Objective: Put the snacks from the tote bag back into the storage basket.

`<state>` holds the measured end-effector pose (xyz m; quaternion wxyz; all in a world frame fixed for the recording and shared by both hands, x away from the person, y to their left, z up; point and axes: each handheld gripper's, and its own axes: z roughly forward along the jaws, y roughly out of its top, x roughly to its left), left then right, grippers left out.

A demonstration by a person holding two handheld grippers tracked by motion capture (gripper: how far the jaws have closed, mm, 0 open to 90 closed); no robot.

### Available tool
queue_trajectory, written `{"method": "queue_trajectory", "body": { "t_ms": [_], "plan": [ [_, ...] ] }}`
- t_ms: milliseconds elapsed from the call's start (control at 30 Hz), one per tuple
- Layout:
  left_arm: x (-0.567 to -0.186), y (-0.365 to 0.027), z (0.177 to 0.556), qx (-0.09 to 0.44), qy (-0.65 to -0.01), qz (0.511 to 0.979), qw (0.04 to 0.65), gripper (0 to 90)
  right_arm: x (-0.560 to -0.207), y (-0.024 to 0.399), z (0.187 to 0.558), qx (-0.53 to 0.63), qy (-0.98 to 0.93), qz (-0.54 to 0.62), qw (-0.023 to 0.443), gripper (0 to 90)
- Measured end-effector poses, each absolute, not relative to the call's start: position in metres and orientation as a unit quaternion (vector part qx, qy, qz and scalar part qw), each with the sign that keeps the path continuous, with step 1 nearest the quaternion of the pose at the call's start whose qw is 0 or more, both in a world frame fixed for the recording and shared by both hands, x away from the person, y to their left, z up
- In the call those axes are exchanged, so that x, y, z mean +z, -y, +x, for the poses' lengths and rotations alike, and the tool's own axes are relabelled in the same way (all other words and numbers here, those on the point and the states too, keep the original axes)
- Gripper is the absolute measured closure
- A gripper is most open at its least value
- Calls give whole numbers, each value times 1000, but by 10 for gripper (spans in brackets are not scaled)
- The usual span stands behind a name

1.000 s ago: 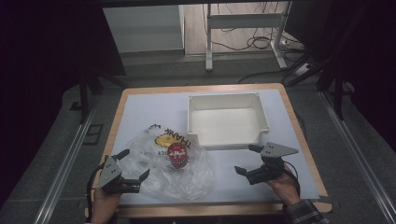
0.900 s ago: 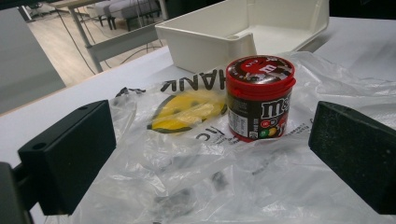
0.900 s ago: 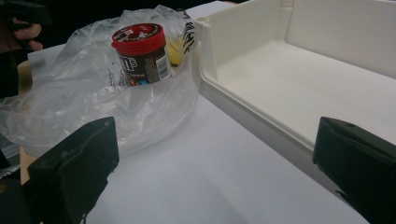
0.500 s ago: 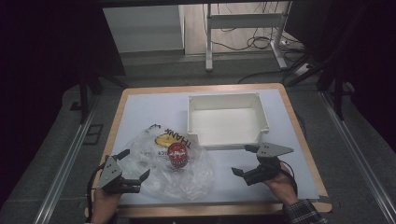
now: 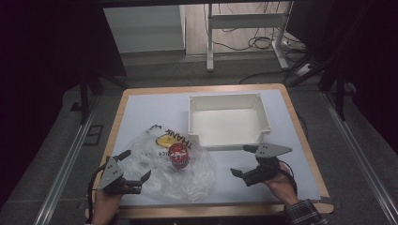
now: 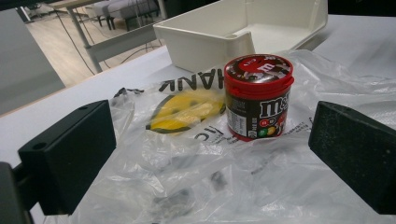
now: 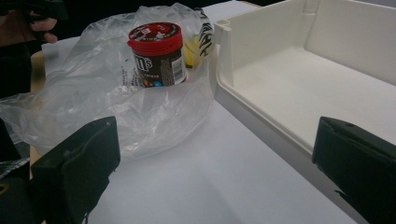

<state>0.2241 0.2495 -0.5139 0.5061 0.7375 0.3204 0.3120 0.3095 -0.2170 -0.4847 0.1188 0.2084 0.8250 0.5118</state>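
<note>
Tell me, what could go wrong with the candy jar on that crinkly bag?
The candy jar stands upright on the loose plastic bag. If the left gripper tugs the bag, the jar could tip over. The bag's folds could also snag the open fingers. The white bin sits close, so a toppled jar might knock against it.

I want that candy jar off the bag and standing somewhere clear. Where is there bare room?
The white bin is empty inside. The table is bare left of the bin, behind the plastic bag, and in front of the bin around the right gripper. The front left is crowded: the bag, the candy jar, the left gripper.
</note>
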Motion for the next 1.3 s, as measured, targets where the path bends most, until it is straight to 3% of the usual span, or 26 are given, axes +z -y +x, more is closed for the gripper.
{"method": "queue_trajectory", "body": {
  "t_ms": [1300],
  "plan": [
    [-514,-248,224,315,-317,740,502,7,-485,189,317,509,-836,184,91,39]
  ]
}}
